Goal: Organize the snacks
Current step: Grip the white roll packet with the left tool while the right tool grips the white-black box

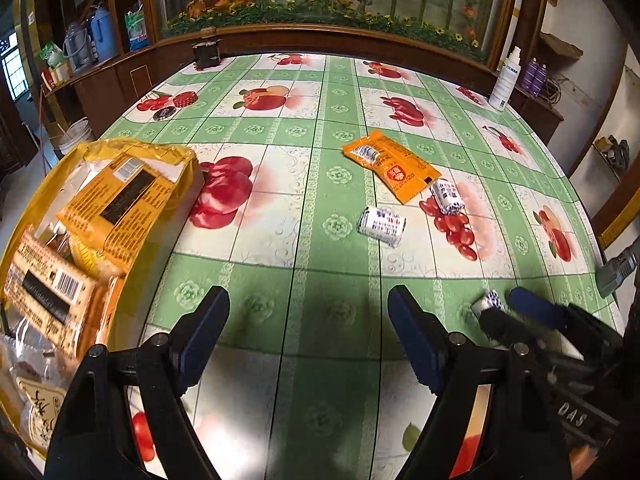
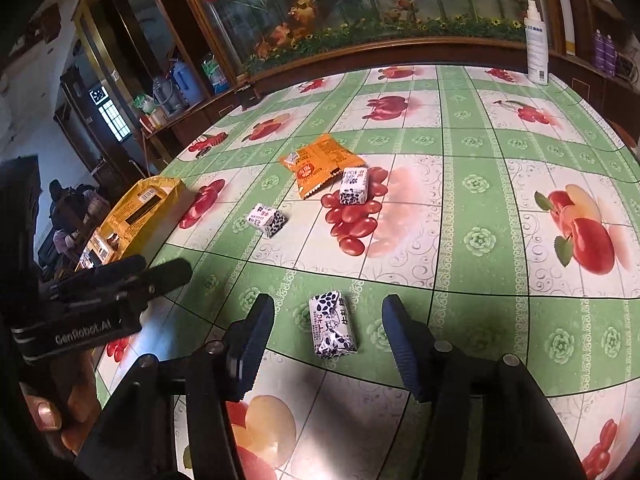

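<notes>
- Our left gripper (image 1: 308, 332) hangs over the green fruit-print tablecloth (image 1: 320, 288), tongs wide apart, nothing between them.
- Our right gripper (image 2: 328, 344) straddles a white, black-spotted wrapped candy (image 2: 332, 326) near the tabletop's near edge; tongs apart, pads not touching it.
- Two more spotted candies (image 2: 267, 219) and an orange foil packet (image 2: 320, 162) lie mid-table.
- The yellow snack bag (image 1: 120, 200) sits at the left edge.

Both grippers tilt downward, left gripper (image 1: 308, 336) jaws spread wide and empty, right gripper (image 2: 328, 344) jaws unclamped.
</notes>
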The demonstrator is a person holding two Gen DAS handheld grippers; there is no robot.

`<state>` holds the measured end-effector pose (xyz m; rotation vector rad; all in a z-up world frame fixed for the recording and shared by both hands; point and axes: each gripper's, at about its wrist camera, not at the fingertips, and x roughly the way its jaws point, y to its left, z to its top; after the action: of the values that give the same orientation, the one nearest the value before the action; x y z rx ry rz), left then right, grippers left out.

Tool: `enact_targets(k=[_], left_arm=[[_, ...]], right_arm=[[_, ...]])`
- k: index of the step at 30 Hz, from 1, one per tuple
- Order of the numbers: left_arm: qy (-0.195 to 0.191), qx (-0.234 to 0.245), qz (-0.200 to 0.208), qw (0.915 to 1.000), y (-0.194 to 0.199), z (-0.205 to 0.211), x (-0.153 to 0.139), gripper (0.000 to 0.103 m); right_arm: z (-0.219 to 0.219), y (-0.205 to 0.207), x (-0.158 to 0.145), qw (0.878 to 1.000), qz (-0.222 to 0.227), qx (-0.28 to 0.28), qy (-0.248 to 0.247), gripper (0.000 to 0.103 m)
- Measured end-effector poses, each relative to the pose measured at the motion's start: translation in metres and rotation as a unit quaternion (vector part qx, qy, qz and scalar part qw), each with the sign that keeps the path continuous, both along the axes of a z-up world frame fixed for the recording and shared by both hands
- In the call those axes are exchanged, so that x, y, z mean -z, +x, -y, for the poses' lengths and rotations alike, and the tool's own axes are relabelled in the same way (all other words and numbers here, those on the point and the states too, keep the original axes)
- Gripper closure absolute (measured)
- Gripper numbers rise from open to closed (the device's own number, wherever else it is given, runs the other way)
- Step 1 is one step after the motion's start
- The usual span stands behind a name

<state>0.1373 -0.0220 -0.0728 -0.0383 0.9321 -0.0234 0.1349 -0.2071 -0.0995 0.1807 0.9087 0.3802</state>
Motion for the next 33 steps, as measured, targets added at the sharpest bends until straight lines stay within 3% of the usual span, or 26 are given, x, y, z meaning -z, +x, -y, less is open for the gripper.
enact_targets(k=[13,20,23,26,28,30,32,33], left_arm=[[-0.015,0.04,-0.012,0.999,0.042,0.03,0.016,0.021],[-0.003,0.039,-0.018,0.9991,0.057,0.038,0.023,0.021],[0.007,0.042,-0.012,0.999,0.057,0.042,0.027,0.022],[0.016,0.046,-0.003,0.9988,0.056,0.044,0.028,0.023],[0.015,0.045,0.002,0.9989,0.056,0.041,0.027,0.033],[0.013,0.042,0.008,0.999,0.055,0.038,0.025,0.058],[0.001,0.041,0.007,0.9991,0.054,0.032,0.023,0.072],[-0.012,0.041,0.006,0.9991,0.052,0.028,0.023,0.072]], right_arm=[[-0.014,0.003,0.006,0.999,0.004,-0.025,-0.021,0.045],[-0.023,0.002,0.006,0.998,0.007,-0.037,-0.046,0.054],[-0.023,0.002,0.006,0.998,0.007,-0.036,-0.047,0.061],[-0.023,0.002,0.007,0.998,0.006,-0.036,-0.047,0.081],[-0.022,0.003,0.007,0.998,0.005,-0.036,-0.043,0.083],[-0.021,0.003,0.006,0.999,0.005,-0.036,-0.04,0.083],[-0.02,0.002,0.006,0.999,0.006,-0.034,-0.034,0.083],[-0.018,0.002,0.006,0.999,0.006,-0.033,-0.028,0.083]])
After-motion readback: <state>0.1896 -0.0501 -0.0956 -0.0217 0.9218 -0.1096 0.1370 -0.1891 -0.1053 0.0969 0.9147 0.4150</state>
